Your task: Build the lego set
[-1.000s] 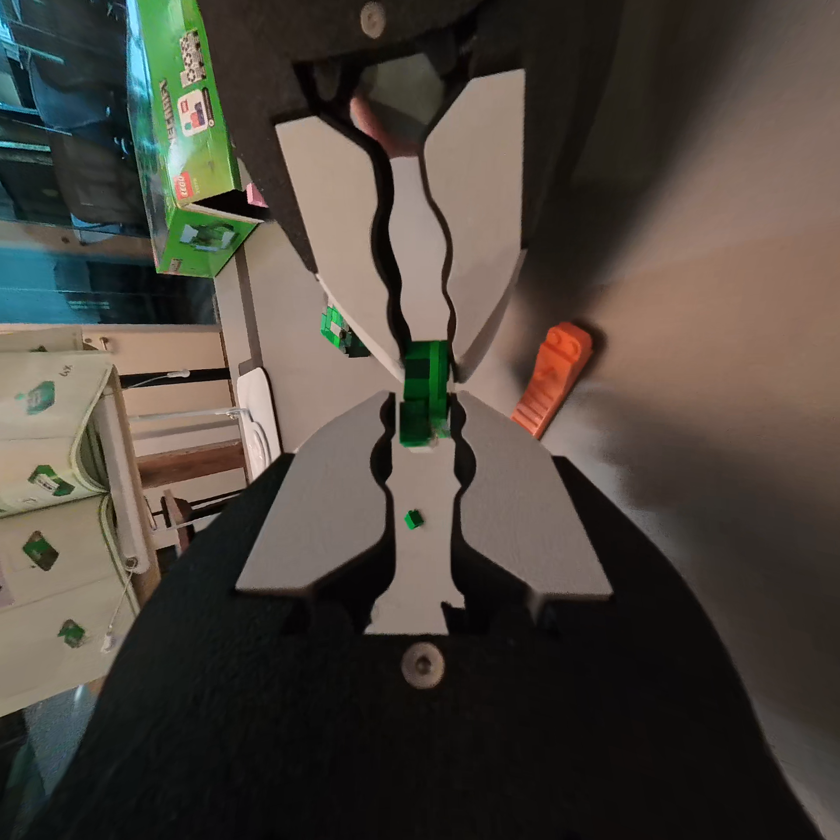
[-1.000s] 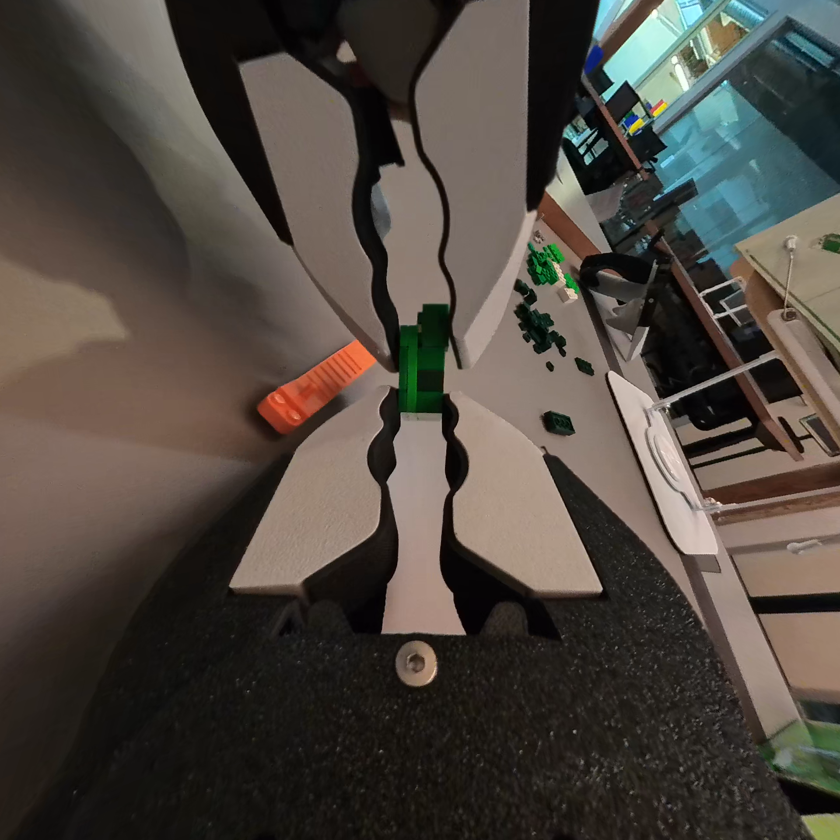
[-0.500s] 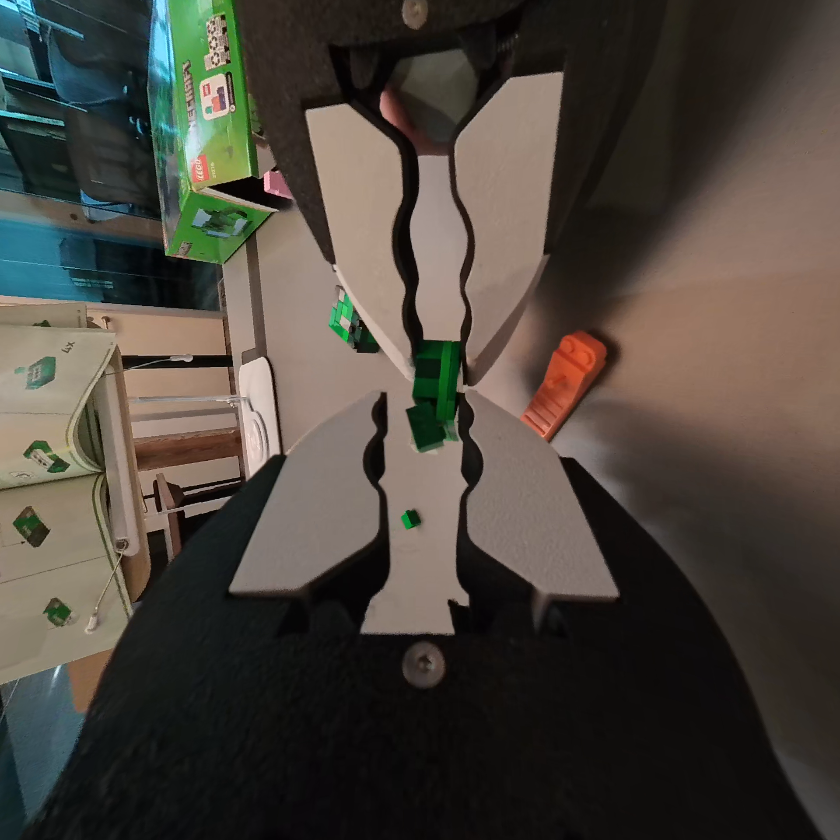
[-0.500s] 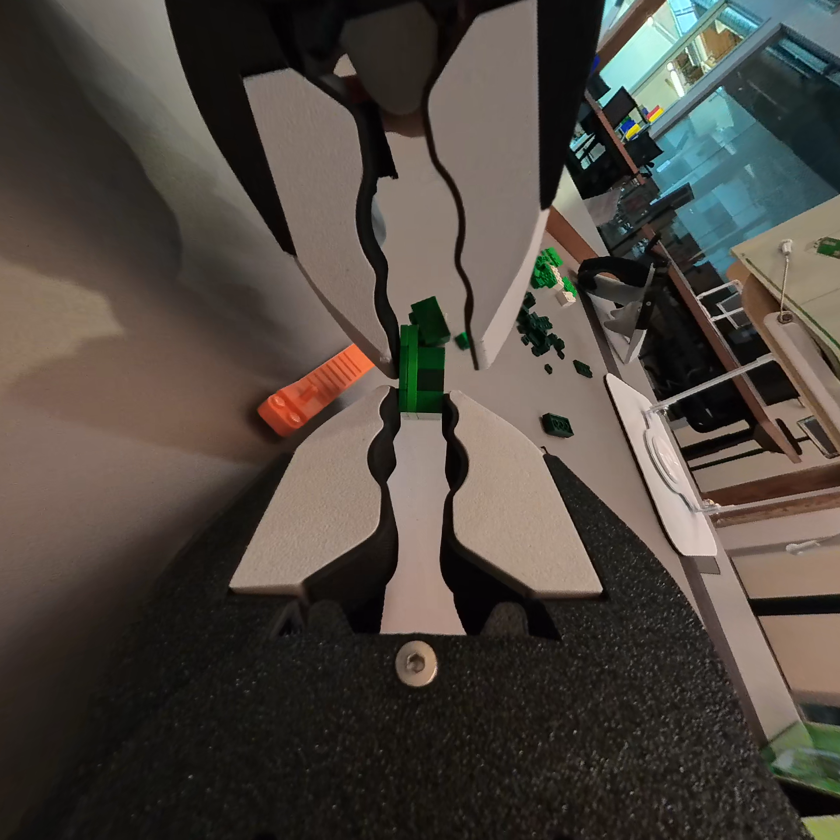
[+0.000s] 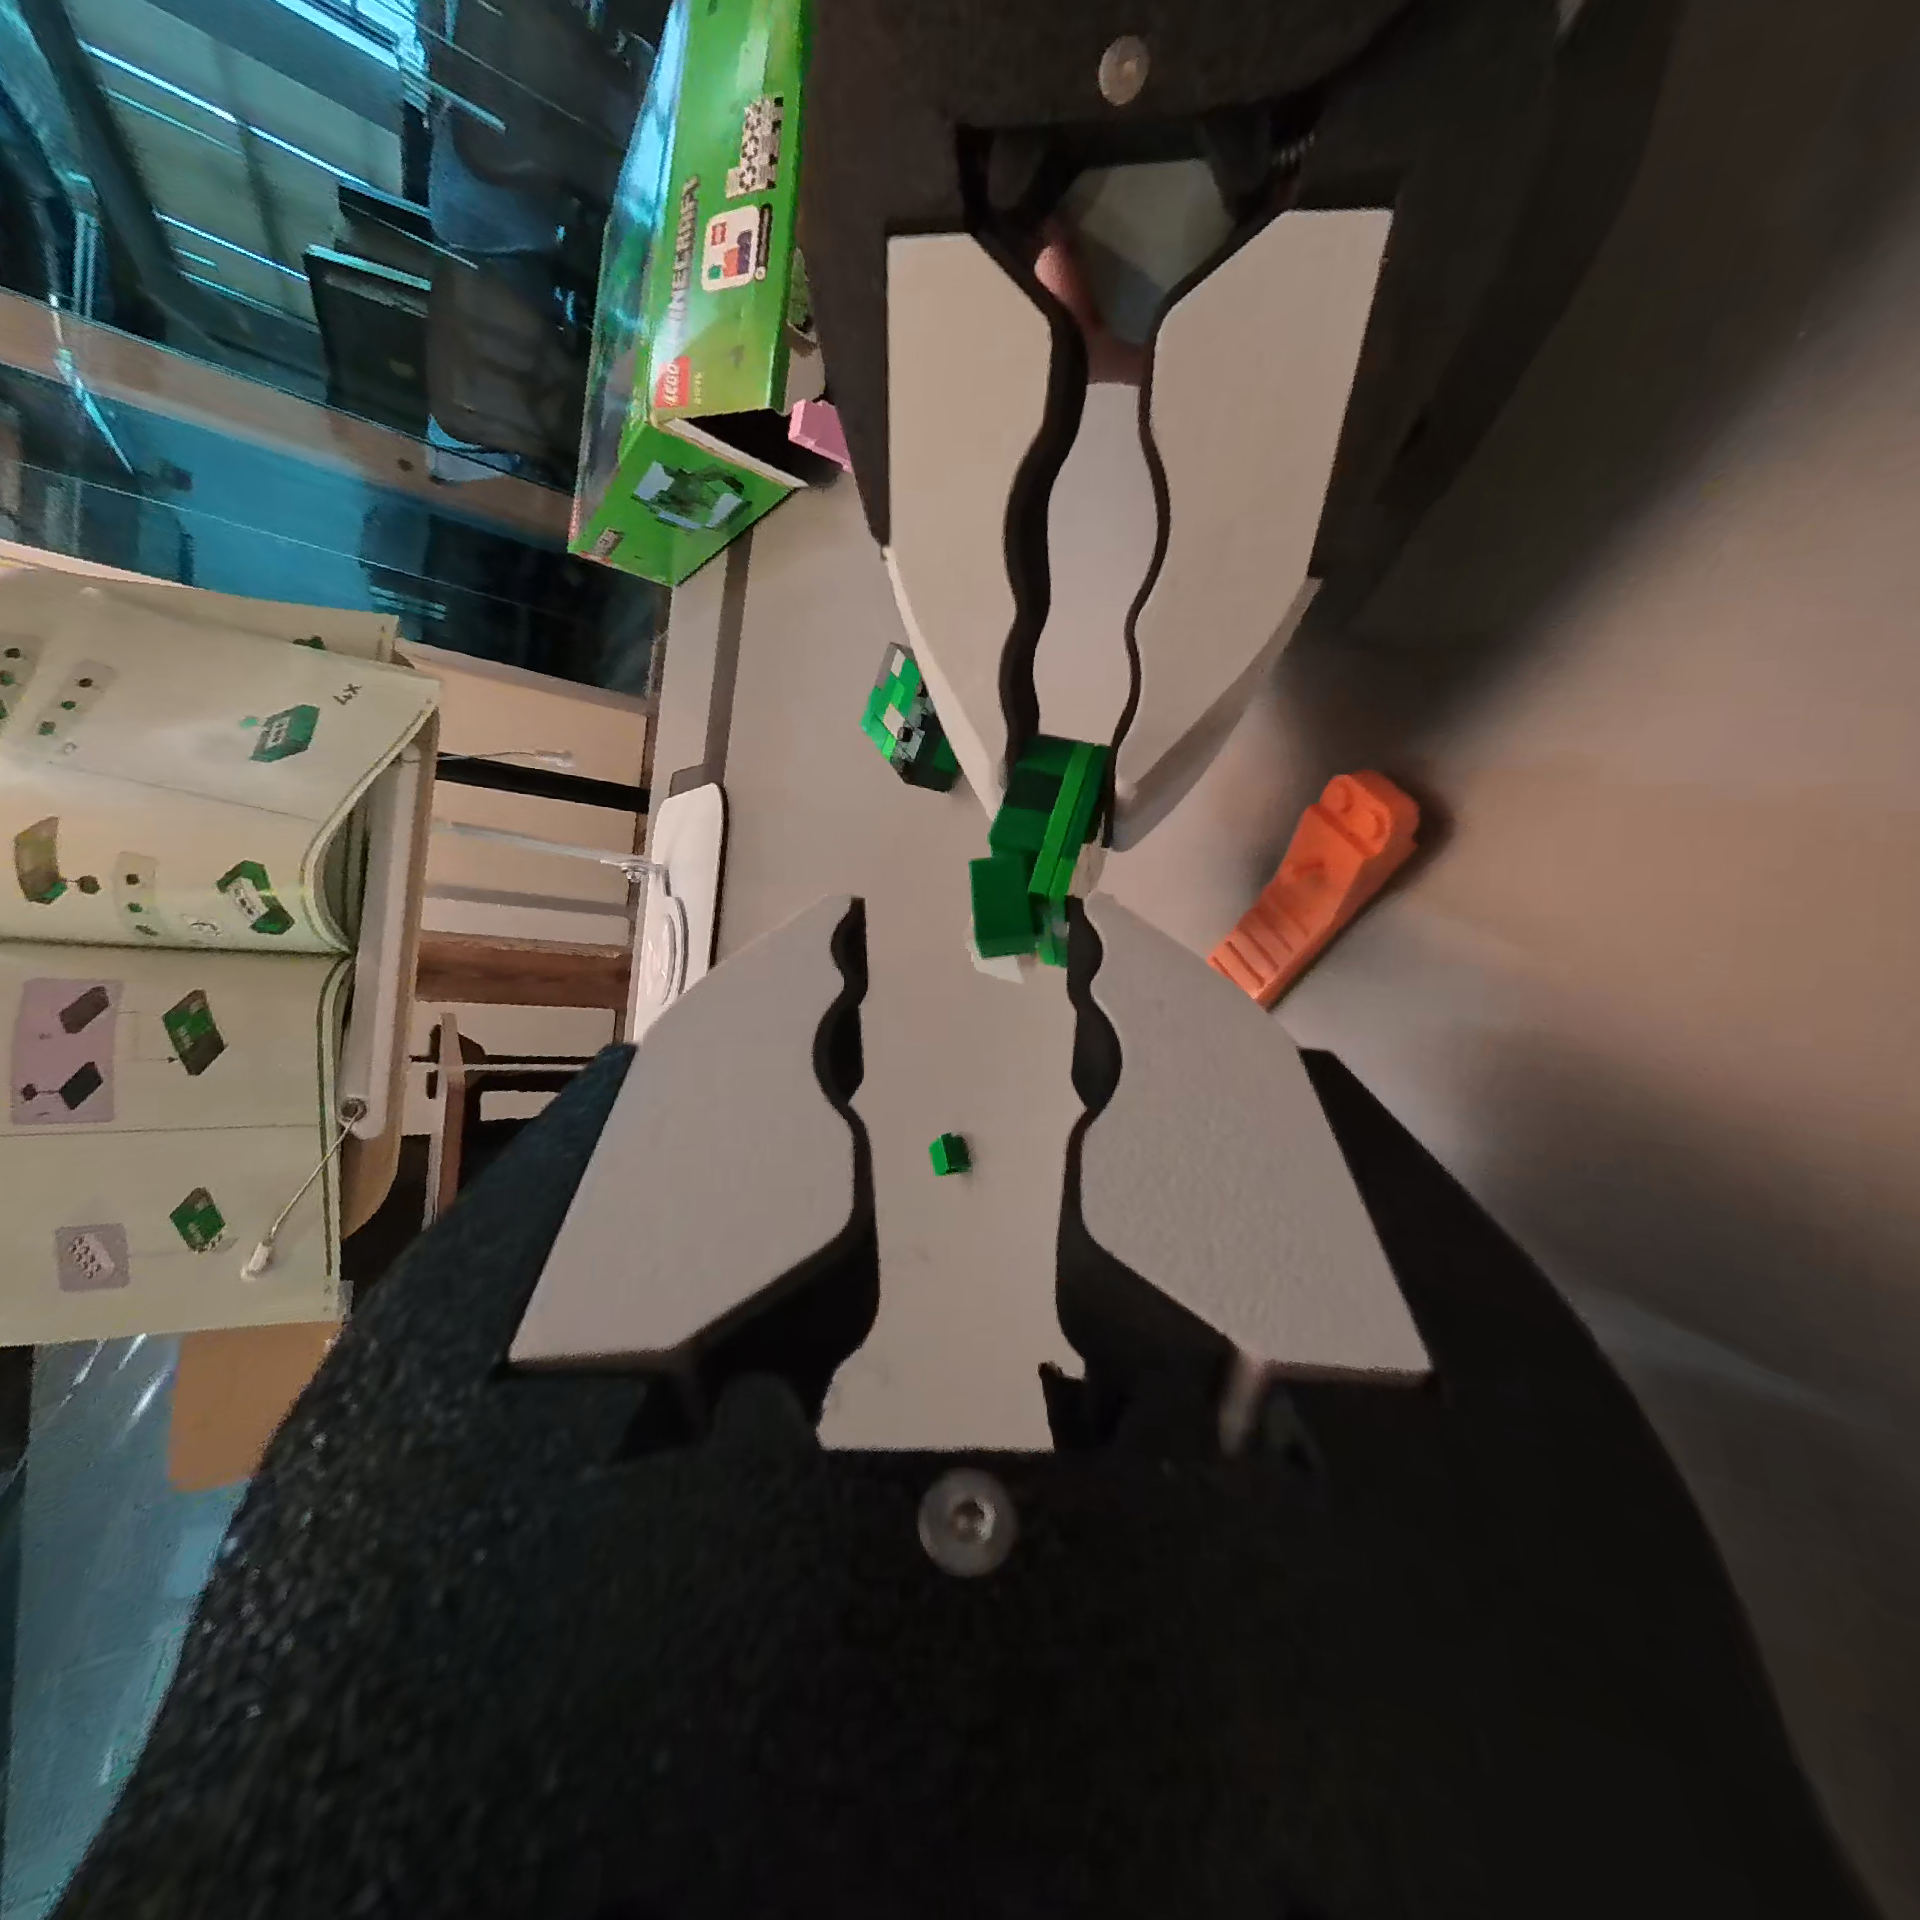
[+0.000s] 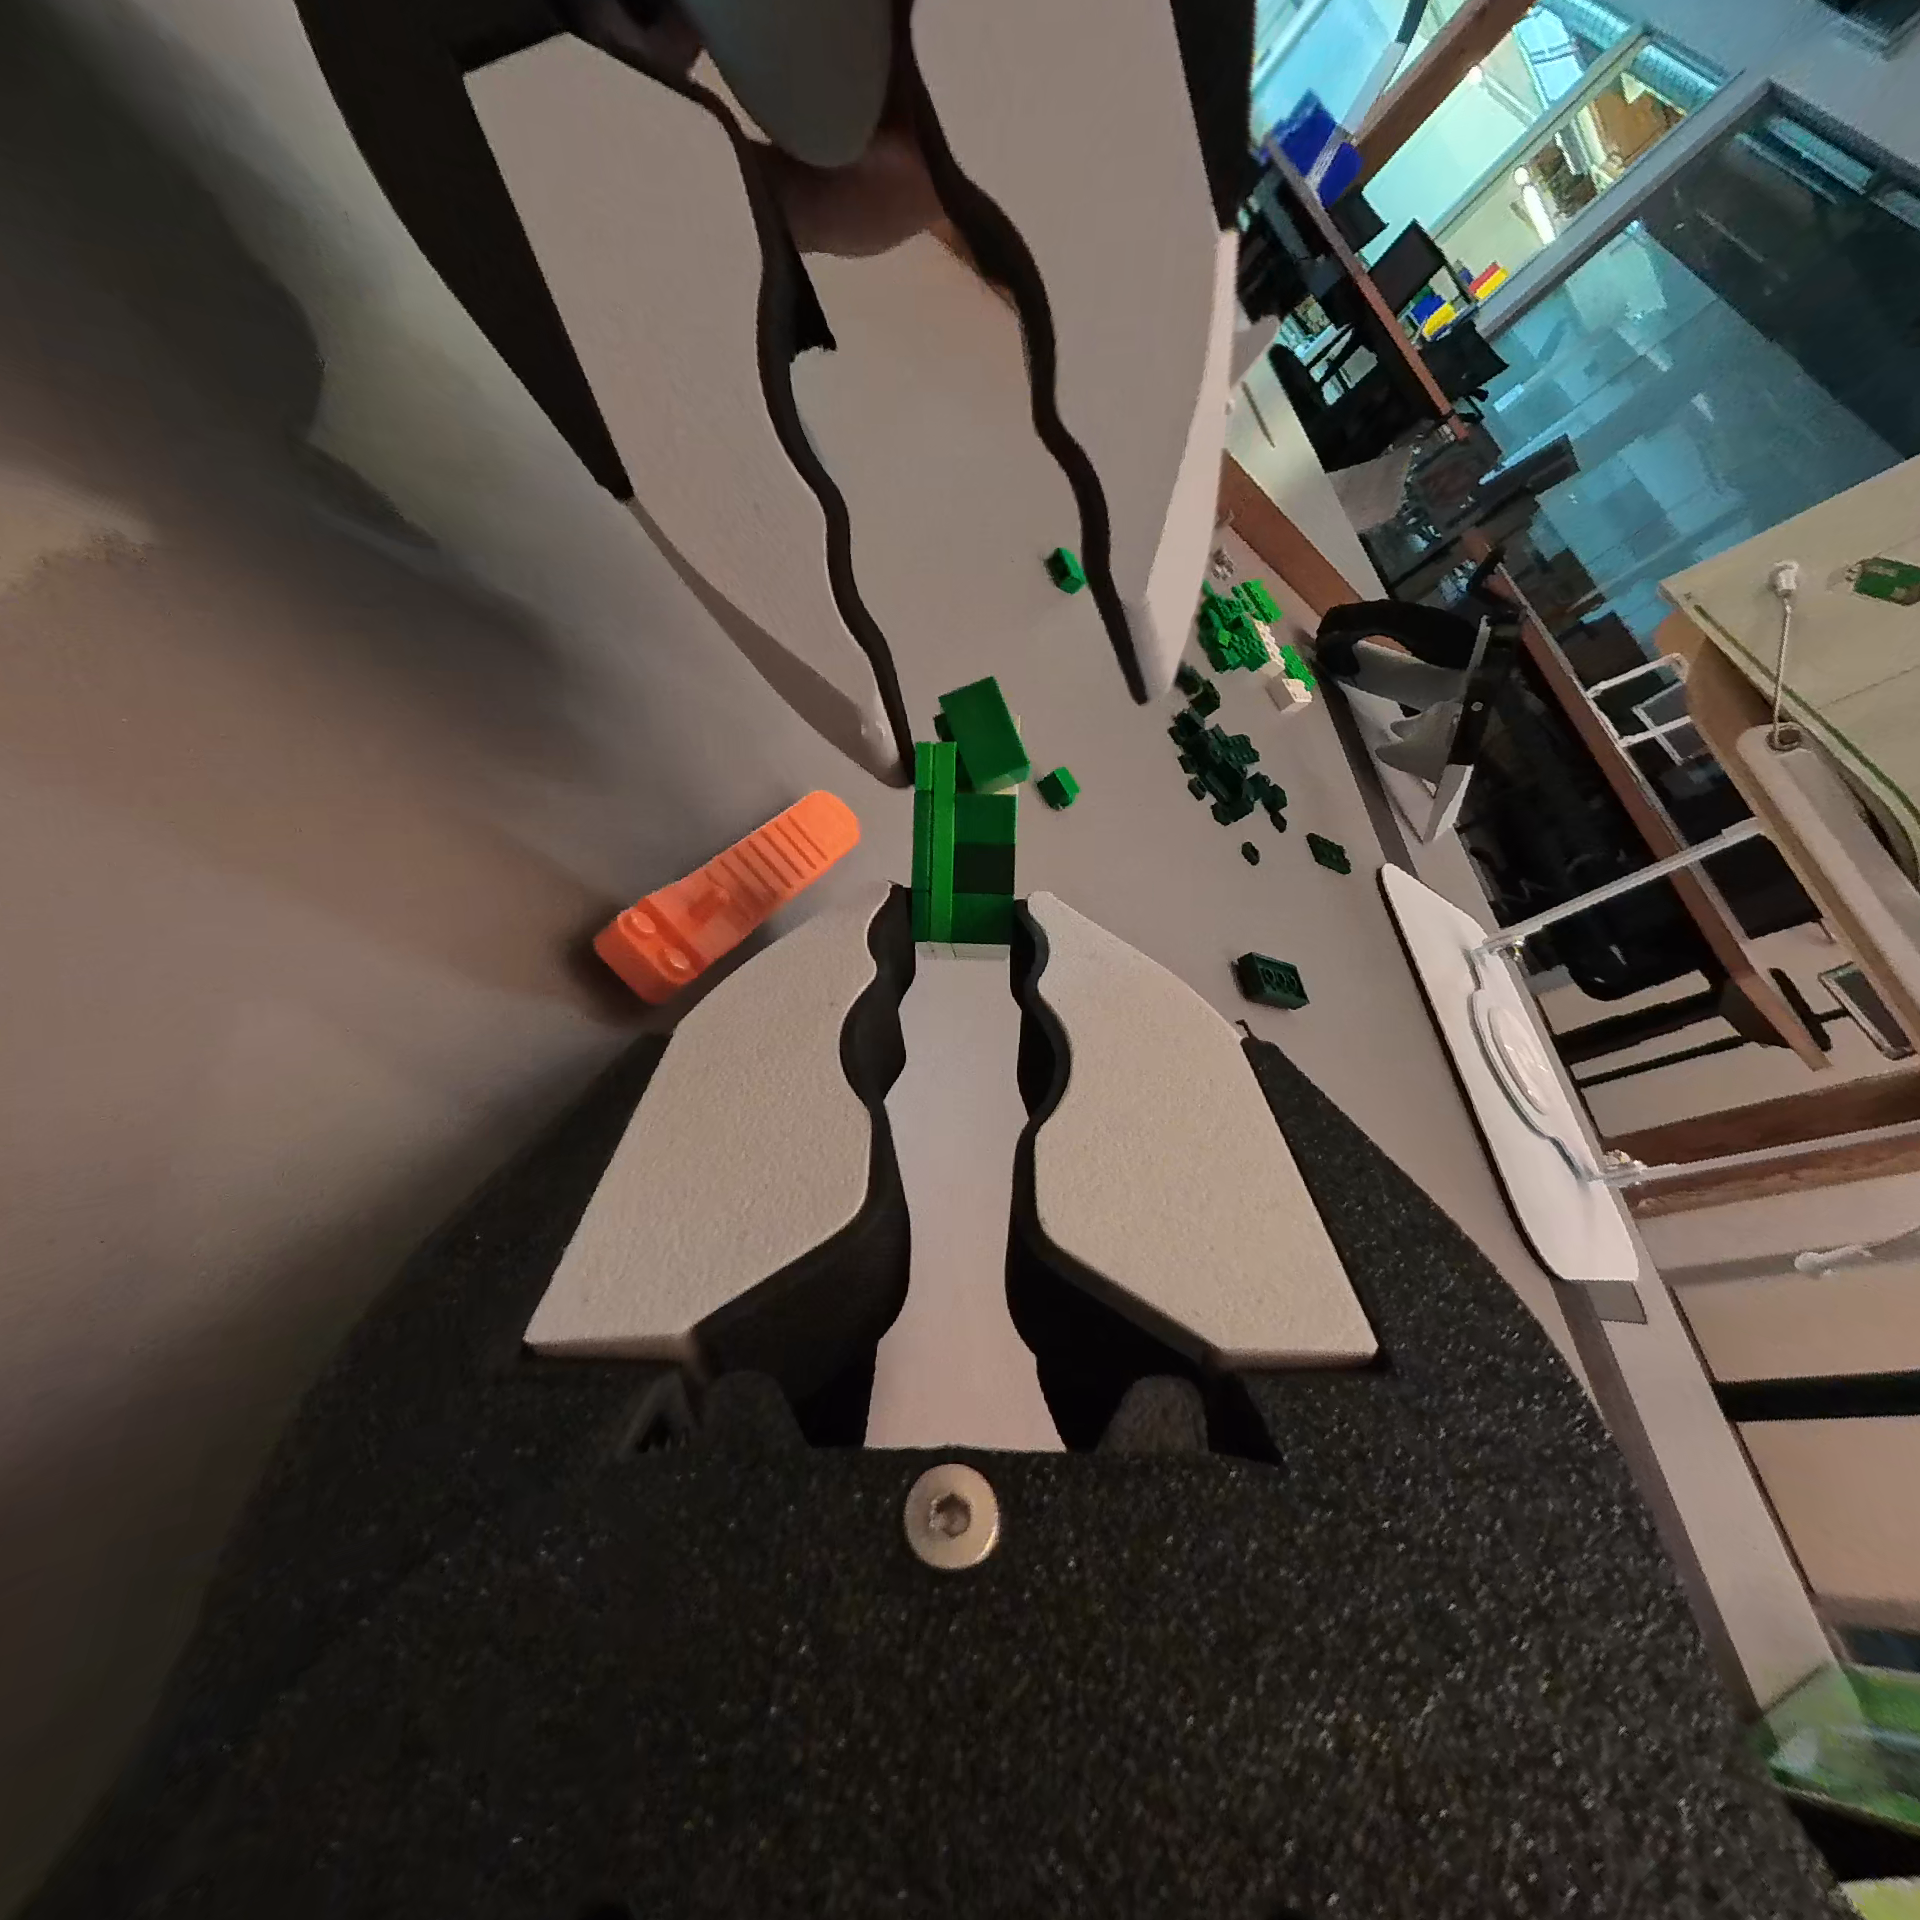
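Note:
A green lego assembly [image 6: 961, 862] is clamped in my right gripper [image 6: 961, 899], which is shut on its lower end. A green brick [image 6: 982, 732] sits tilted on its far end. My left gripper [image 6: 1013, 727] faces it from above with its jaws spread, open and holding nothing. In the left wrist view the left gripper [image 5: 964, 909] is open around the tilted brick [image 5: 1003, 914], one finger close beside it. The right gripper [image 5: 1060, 810] holds the assembly [image 5: 1044, 800] opposite. Both hang above the grey table [image 5: 790, 644].
An orange brick separator [image 6: 727, 894] lies on the table just left of the grippers. Piles of loose green bricks [image 6: 1226, 769] lie to the right. A small green build [image 5: 904, 717], a green box [image 5: 707, 312], a single green stud [image 5: 951, 1155] and an instruction booklet [image 5: 177, 935] are in the left wrist view. My two grippers' fingertips are within a few centimetres of each other.
My left gripper has opened and let go of the green brick, then drawn back a little. The brick stays tilted on the assembly's end. The right gripper keeps its hold.

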